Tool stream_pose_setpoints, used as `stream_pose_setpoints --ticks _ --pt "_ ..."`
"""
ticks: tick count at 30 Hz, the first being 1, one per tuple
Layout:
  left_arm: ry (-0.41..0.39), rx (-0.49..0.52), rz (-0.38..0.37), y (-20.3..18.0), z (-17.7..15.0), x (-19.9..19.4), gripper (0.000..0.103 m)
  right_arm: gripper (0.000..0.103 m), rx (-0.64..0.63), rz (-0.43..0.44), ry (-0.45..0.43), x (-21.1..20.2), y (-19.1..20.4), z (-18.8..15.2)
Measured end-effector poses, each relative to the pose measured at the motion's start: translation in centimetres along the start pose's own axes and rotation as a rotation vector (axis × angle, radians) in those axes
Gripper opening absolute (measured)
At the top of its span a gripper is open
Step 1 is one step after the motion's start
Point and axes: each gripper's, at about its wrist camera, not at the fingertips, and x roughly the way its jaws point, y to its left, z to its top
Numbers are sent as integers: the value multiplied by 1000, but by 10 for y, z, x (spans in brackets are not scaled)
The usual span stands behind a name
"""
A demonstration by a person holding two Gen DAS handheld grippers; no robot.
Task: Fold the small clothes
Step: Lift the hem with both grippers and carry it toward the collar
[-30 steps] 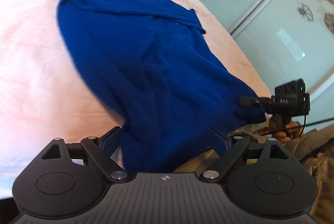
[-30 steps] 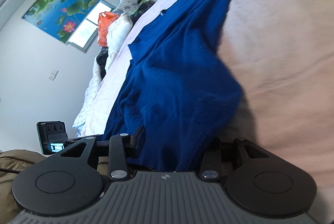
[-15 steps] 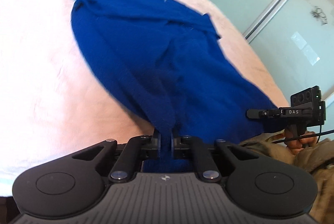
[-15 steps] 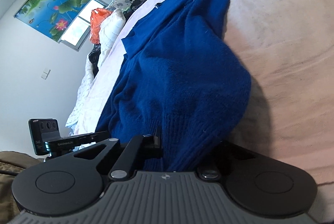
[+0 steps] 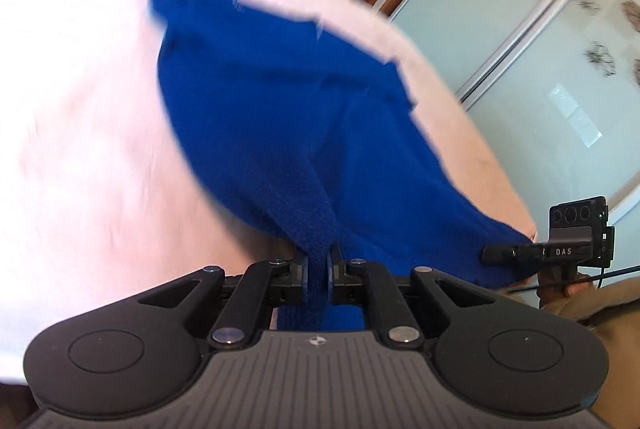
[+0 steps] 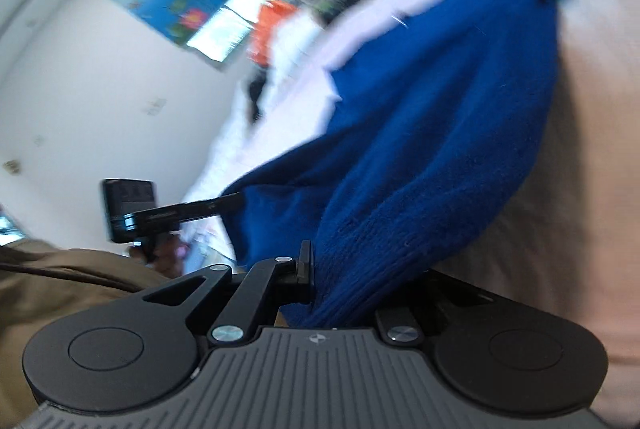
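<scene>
Both of your grippers have a pinch on the blue sweater (image 5: 280, 117). Your left gripper (image 5: 318, 269) has its jaws pressed together on a fold of the knit hem at the near edge of the bed (image 5: 80, 149), with the fabric rising in a ridge from between the pads. Your right gripper (image 6: 320, 281) clamps the ribbed hem too; its left finger (image 6: 306, 265) shows against the cloth, while the other is hidden under the draped knit. The sweater's near end is lifted off the pale pink cover, and the rest lies stretched across the bed toward its far edge. From the left wrist view, your right gripper (image 5: 516, 253) grips the hem at the sweater's other near corner.
</scene>
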Motion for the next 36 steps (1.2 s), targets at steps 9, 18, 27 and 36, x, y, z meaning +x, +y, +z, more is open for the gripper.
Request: stream_pose_setpoints --ticks 9,18,27,36 --pt "-17 -71 4 19 -24 -2 58 19 72 -59 56 10 -15 -16" --pt "19 -76 -88 14 -29 9 74 34 60 -38 72 13 -16 -18" --pt "65 -10 -7 -3 -18 14 7 14 64 -74 25 9 -16 -15" --pt "-255 149 -16 -45 12 -45 7 12 -53 -24 -65 -3 13 9"
